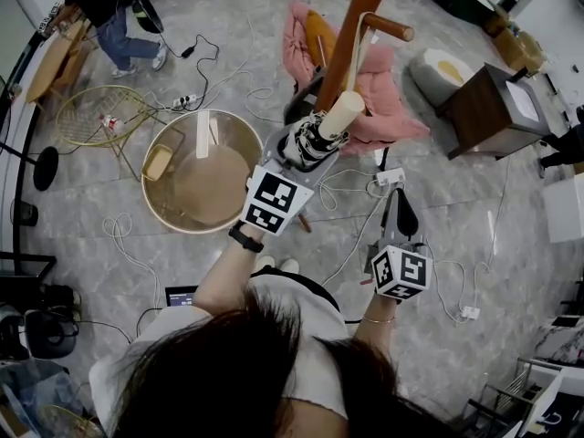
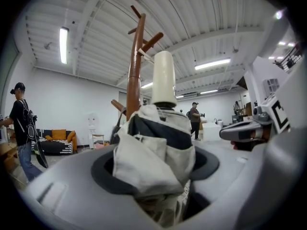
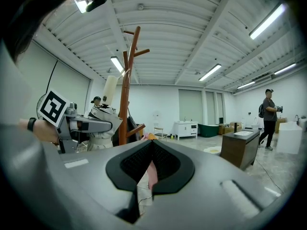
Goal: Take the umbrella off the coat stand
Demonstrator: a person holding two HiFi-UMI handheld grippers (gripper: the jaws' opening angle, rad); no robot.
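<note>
Item: umbrella [image 2: 153, 147], clamped in my left gripper [image 1: 308, 146] beside coat stand [image 2: 135, 66]; I'd lift its strap [image 1: 358, 57] clear of the peg [image 1: 391, 29]. Right gripper [image 3: 151, 169] closed, empty.

Cloth umbrella [image 2: 153, 147]; glossy wooden coat stand [image 1: 358, 26].

The grey floor [image 1: 182, 267] bears loose cables [image 1: 117, 231], a round basket [image 1: 228, 114] and a dark wooden cabinet [image 1: 484, 108].

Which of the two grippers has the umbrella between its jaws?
The left gripper: the folded umbrella is clamped in it; the right gripper is shut on nothing.
</note>
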